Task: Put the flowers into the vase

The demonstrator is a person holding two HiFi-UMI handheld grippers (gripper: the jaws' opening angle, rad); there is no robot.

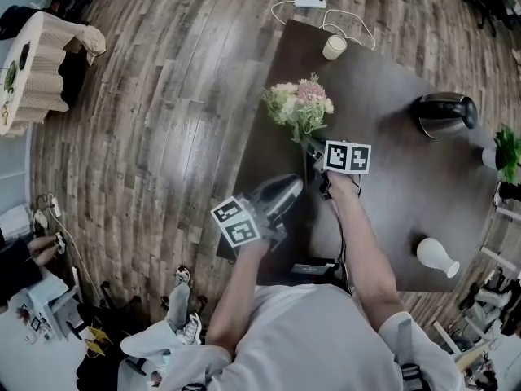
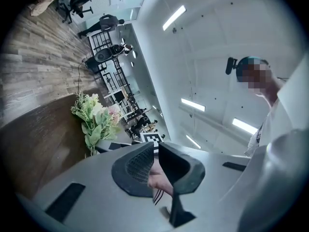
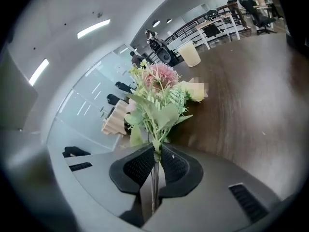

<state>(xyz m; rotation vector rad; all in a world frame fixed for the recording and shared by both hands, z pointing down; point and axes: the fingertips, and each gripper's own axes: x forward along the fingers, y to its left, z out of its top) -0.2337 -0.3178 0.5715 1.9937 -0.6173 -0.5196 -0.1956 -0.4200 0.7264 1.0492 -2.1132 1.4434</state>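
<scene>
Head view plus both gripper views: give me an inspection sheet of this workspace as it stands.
Surface: dark brown table on wood-plank floor.
Job's things: flowers gripped by the stems; white vase apart at the near right, without flowers.
Clutter: black kettle, cream cup.
Grippers: right gripper shut on the flowers; left gripper shut, empty.
Cables: white cable from a power strip past the table's far edge.
Surroundings: potted plant at the right edge.
</scene>
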